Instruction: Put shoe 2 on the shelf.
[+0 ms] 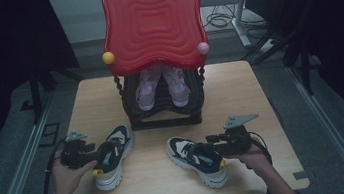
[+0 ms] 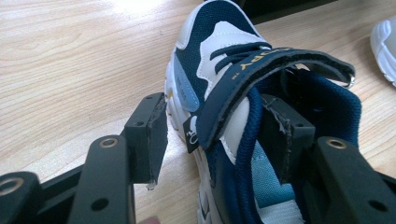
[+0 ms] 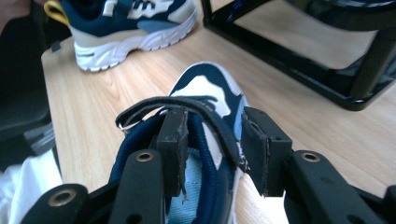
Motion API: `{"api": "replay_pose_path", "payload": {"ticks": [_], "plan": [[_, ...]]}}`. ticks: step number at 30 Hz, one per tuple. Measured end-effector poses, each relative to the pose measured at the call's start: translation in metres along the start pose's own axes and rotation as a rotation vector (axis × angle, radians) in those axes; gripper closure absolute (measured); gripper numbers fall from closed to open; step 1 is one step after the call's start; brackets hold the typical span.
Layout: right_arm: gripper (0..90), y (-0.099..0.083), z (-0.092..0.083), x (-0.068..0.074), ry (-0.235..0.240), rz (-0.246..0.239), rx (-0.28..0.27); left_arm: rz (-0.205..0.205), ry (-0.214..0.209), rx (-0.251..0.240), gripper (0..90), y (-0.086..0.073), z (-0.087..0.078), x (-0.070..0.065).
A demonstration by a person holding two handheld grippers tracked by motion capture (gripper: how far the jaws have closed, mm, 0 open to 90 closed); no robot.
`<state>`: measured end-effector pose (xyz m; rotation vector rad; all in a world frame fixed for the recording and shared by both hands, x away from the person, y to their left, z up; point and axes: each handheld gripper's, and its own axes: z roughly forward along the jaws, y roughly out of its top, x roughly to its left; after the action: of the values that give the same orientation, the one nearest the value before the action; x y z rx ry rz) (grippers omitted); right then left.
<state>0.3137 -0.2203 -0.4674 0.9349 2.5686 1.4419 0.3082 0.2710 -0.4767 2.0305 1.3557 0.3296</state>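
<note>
Two navy-and-white mesh sneakers with hook-and-loop straps, left shoe (image 1: 113,156) lower left, right shoe (image 1: 198,160) lower centre, on pale wood-grain table (image 1: 240,93); left gripper (image 2: 212,135) and right gripper (image 3: 215,144) straddle collars, jaws parted, unclamped.

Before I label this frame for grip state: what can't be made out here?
- Left gripper: whether the pad inside the left shoe presses its collar; strap covers it, left gripper view.
- Right shoe: heel cut off by the bottom edge, right gripper view.
- Pink shoes: heels hidden under the red tray, high view.

two navy-white sneakers (image 1: 113,156) (image 1: 198,160), upright, apart
</note>
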Motion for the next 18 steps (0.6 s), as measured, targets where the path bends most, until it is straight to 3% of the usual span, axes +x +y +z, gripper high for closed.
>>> {"api": "replay_pose_path", "payload": {"ticks": [6, 14, 18], "plan": [[60.9, 0.005, 0.009, 0.0, 0.009, -0.014, 0.044, 0.001, 0.003, 0.013, 46.4, 0.001, 0.004, 0.001], [61.1, 0.01, 0.02, 0.0, -0.029, -0.04, 0.132, 0.012, -0.011, 0.025, 49.9, 0.002, 0.006, 0.002], [61.7, 0.012, 0.022, -0.001, -0.029, -0.04, 0.15, 0.024, -0.024, 0.038, 53.7, 0.004, 0.007, 0.002]]}}
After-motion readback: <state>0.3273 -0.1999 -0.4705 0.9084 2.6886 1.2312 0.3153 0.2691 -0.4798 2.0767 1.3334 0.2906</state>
